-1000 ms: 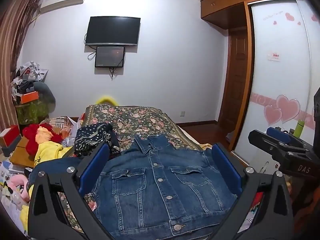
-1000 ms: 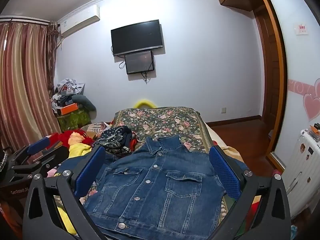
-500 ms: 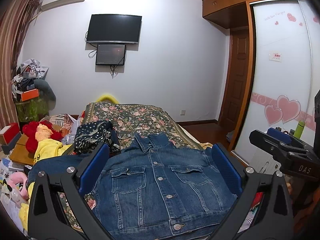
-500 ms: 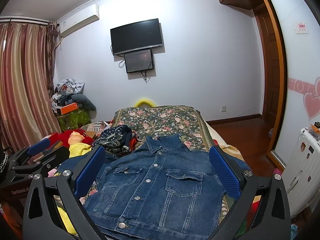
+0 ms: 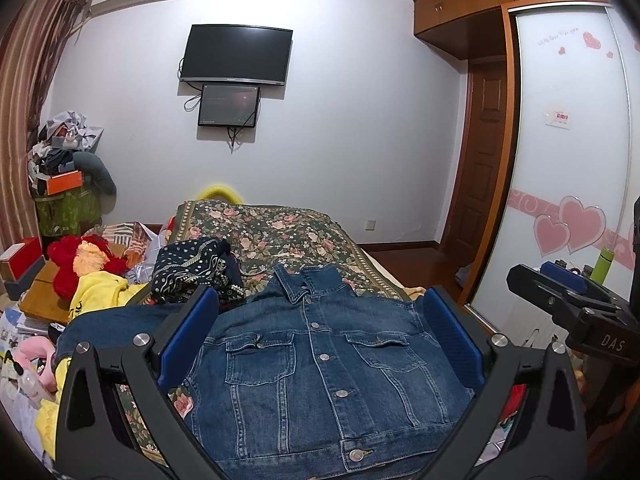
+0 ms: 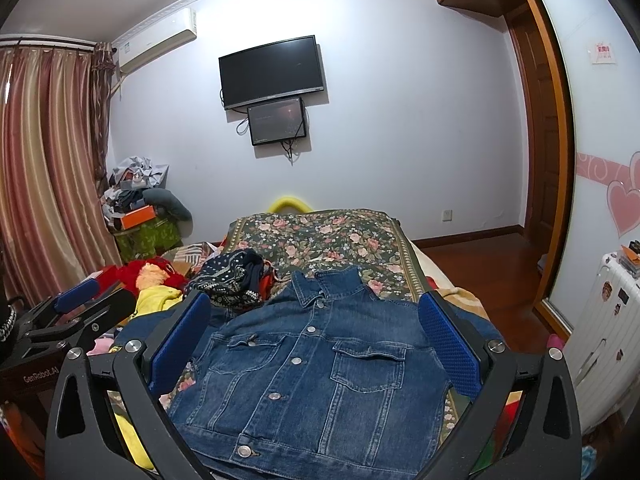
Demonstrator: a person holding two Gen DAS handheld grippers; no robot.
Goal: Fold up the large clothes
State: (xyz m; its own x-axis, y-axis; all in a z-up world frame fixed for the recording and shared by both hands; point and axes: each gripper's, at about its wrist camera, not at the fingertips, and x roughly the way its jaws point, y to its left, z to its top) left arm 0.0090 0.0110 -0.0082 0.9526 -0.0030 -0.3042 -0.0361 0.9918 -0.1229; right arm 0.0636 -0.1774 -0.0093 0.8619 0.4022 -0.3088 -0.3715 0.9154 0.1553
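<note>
Figure: start of a fold, seen along both pairs of tongs. The denim jacket (image 5: 320, 364) lies front-up and buttoned on the floral bedspread (image 5: 280, 232), collar (image 5: 308, 280) toward the far wall, hem nearest me. Its body looks spread flat; one sleeve (image 5: 120, 320) trails off to my left, and the other is mostly hidden behind the right-hand finger of my left tongs.

My left gripper (image 5: 320, 344) hangs above the jacket with its blue pads (image 5: 188, 336) wide apart and nothing between them. My right gripper (image 6: 316, 344) is likewise spread wide and empty; it also shows at the right edge of the left view, beside the wardrobe door (image 5: 568, 160). Neither touches the cloth.

I judge that no fold has been made: the garment is laid out and I am lining up over it. The next move calls for bringing each pair of tongs down to an outer edge, likely a shoulder or sleeve, and closing on a single run of denim. The fabric is thick and stiff, so a shallow bite may slip.

The patterned dark garment (image 5: 196, 272) and the yellow cloth (image 5: 100, 292) lie just beside the left sleeve and should not be caught with it.
</note>
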